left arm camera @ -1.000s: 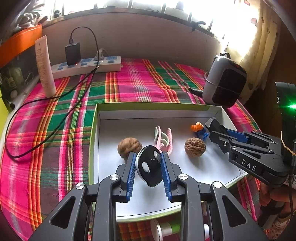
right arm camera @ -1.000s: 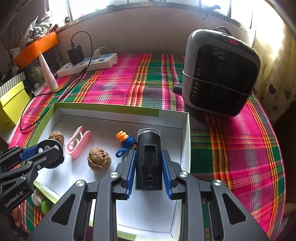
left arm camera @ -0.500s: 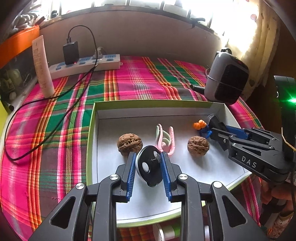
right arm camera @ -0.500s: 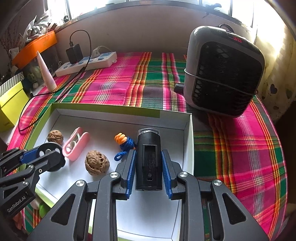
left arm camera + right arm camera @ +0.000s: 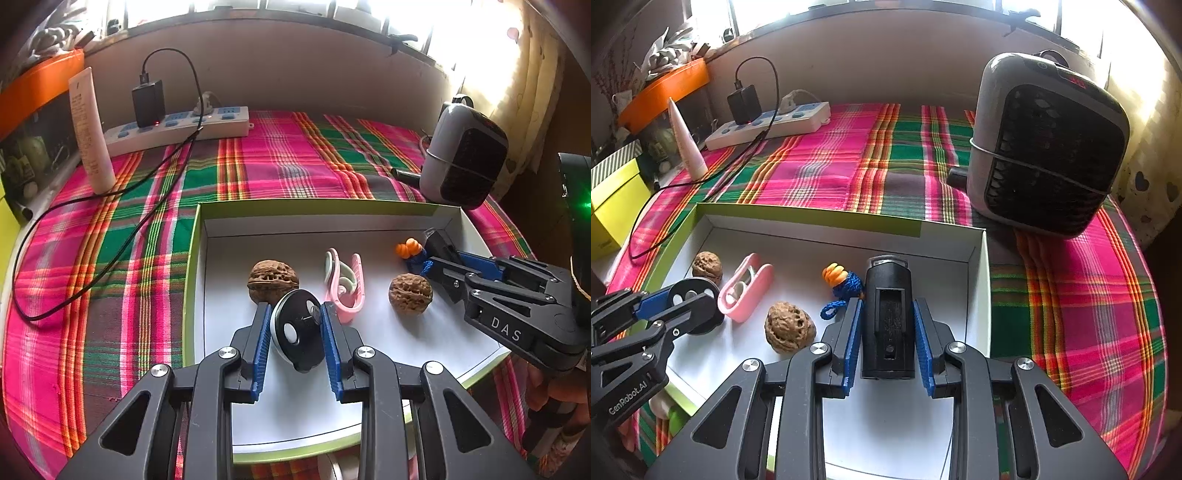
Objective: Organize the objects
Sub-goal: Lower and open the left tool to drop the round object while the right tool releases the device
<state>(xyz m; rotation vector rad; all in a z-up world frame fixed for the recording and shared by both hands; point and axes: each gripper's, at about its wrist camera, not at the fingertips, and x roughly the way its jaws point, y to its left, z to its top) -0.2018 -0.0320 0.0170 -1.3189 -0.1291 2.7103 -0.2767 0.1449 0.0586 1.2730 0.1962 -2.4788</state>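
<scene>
Step in hand, by judgement: placement phase, both items carried over box, neither released yet.

Left tongs (image 5: 295,328): clamped on black-and-white disc (image 5: 297,330), held on edge between blue pads, above near-left part of tray floor. Whether touching floor: cannot tell.

Right tongs (image 5: 888,332): clamped on black cylindrical device (image 5: 888,314), lengthwise between pads, over right half of tray, nose pointing twd far wall. Contact w/ floor: cannot tell.

White box tray (image 5: 332,218), green-rimmed, on plaid-covered worktop (image 5: 258,166). Already inside, in a rough row:
- left walnut (image 5: 272,278), just beyond disc
- pink clip (image 5: 345,284), centre
- right walnut (image 5: 410,293), near right tongs
- blue-orange knitted charm (image 5: 846,284), touching or just beside device nose; cannot tell which

Next move, by judgement: lower each item to bare floor, open tongs, withdraw straight back. Disc: round, on edge, likely to roll or tip on release; lay flat if poss. Keep clear of left walnut. Device: avoid shoving charm; free floor available nearer right wall.

Off-tray, no action reqd: power strip (image 5: 177,125), fan heater (image 5: 1049,147), lotion tube (image 5: 90,129).
</scene>
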